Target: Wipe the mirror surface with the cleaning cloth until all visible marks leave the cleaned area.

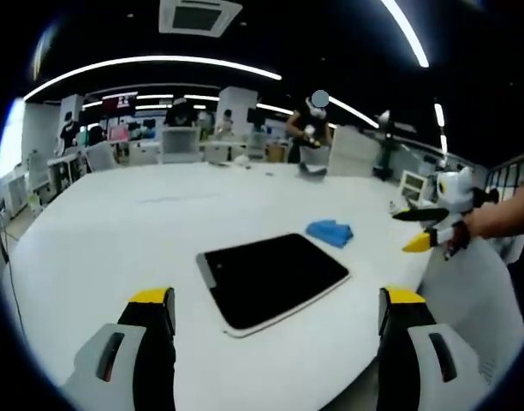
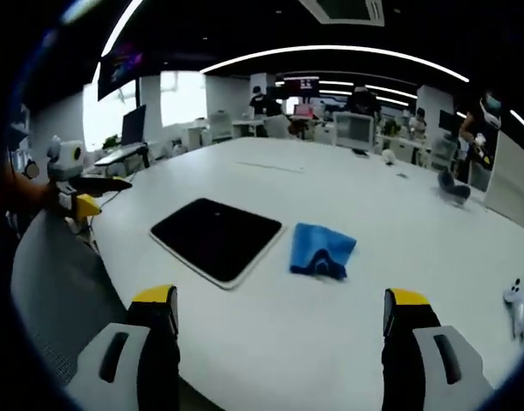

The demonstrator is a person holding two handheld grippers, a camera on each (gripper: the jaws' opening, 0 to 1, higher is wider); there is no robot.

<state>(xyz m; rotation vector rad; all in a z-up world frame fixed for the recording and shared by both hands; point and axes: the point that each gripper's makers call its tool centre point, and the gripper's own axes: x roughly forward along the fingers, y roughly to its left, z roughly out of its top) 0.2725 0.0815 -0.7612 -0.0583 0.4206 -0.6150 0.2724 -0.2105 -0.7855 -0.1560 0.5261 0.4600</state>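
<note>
Here, both grippers, left [image 1: 277,312] and right [image 2: 281,312], stood spread above the white table [image 2: 348,257]; the cleaning cloth [image 2: 321,250] lay beside the dark mirror [image 2: 217,238]. No lettering was readable.

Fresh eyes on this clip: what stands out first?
A dark, flat mirror lies on the big white table, with a crumpled blue cloth just beside it, apart from its edge. Both grippers hover open at the table's near edge, nothing held; the right gripper juts in from the side.
</note>
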